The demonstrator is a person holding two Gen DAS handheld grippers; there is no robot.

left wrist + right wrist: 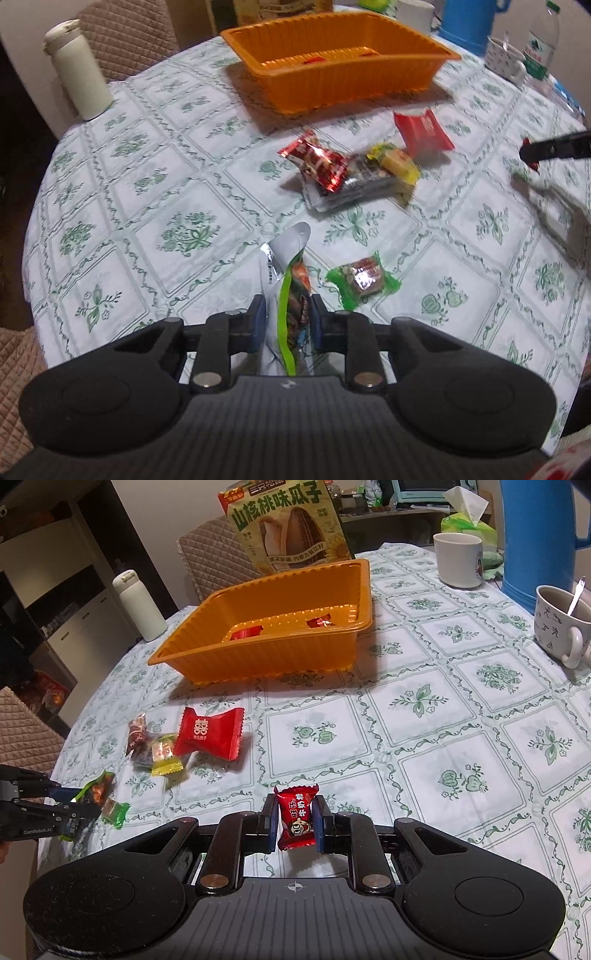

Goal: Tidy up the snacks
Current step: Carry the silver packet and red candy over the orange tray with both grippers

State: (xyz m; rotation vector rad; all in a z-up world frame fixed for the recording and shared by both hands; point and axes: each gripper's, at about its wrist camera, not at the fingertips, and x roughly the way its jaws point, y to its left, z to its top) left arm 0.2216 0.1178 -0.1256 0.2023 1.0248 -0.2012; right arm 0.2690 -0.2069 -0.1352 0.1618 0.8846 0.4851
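Holding tray: orange tray [207, 642], two red sweets inside.
Left gripper [287, 321]: clamped on green-edged packet [291, 291], above the tablecloth [147, 192].
Right gripper [295, 821]: closed around red candy [297, 818].

An orange tray [258, 642] sits on the desk's white cloth [424, 738] patterned with green floral squares, near red [208, 733], yellow [166, 757] and green [364, 282] candies.

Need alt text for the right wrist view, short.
The right gripper is shut on a red wrapped candy above a floral tablecloth. Beyond it sits an orange tray already holding red snacks, with more wrapped candies loose to its left.
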